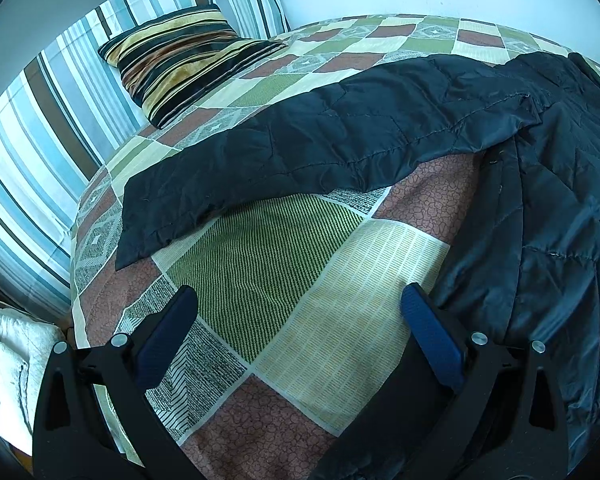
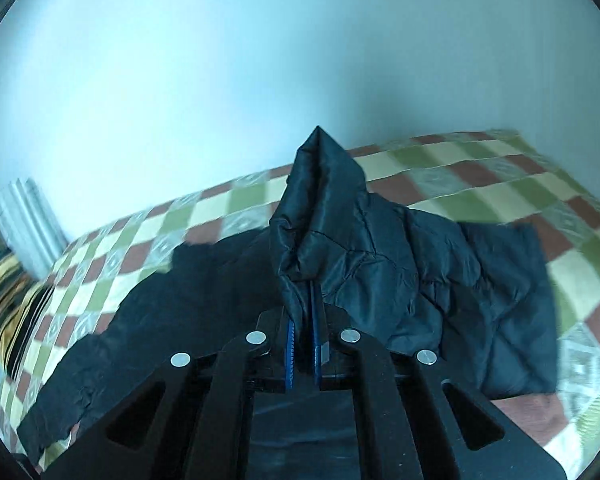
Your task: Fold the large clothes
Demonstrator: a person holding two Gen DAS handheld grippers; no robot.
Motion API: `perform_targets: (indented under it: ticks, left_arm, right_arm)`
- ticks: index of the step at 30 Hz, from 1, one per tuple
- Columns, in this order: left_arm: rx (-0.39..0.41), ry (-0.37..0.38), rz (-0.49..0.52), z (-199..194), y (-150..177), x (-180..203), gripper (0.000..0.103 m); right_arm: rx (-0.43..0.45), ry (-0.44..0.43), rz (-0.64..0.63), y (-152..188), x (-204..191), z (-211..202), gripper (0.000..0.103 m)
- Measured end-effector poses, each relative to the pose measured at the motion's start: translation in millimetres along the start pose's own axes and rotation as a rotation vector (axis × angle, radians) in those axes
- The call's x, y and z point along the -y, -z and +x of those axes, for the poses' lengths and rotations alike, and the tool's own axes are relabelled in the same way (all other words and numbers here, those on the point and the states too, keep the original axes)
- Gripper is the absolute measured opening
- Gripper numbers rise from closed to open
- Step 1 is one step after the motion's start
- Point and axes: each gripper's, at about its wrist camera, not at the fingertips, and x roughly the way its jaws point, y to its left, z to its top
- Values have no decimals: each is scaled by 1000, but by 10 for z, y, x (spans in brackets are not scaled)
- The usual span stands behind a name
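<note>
Our right tool [image 2: 303,312] pinches the black jacket [image 2: 340,240], peak pointing up; its sleeve [image 1: 300,148] stretches toward the pillow [image 1: 180,68]; our left tool [image 1: 300,308] is spread.

Quilted, faintly glossy black jacket [image 1: 380,132] on matt woven bedspread [image 1: 300,280].

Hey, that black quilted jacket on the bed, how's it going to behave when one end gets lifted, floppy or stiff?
Probably floppy: where the right tool pinches the black quilted jacket, the fabric peaks and drapes away. Likely light, since a small pinch raises a bunched fold. Its shiny surface suggests it may slide on the checked bedspread, and the long sleeve would likely trail.
</note>
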Motion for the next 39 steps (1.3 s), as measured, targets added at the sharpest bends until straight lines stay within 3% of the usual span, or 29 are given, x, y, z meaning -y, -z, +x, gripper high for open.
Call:
perform_targets:
  ticks: [10, 17, 24, 29, 31, 34, 37, 39]
  left_arm:
    - [1, 0, -1, 1, 0, -2, 101]
    - [2, 0, -1, -3, 0, 6, 101]
    - [2, -1, 0, -5, 7, -6, 101]
    - [3, -3, 3, -4, 0, 10, 101]
    - [2, -3, 3, -5, 3, 8, 101]
    - [3, -3, 3, -4, 5, 6, 101]
    - [2, -1, 2, 2, -2, 12, 101]
    - [2, -1, 2, -4, 4, 9, 101]
  right_arm:
    - [-139, -143, -132, 424, -938, 445, 6]
    - [-246, -184, -274, 849, -1455, 706, 6]
    - [-375, -203, -350, 1211, -1708, 1017, 6]
    - [-358, -208, -395, 1217, -1768, 963, 13]
    - [-353, -232, -396, 1164, -1744, 845, 25]
    - [-305, -279, -371, 1057, -1632, 536, 31]
    - [-243, -277, -343, 884, -1334, 215, 31]
    - [-189, -215, -312, 733, -958, 46, 31]
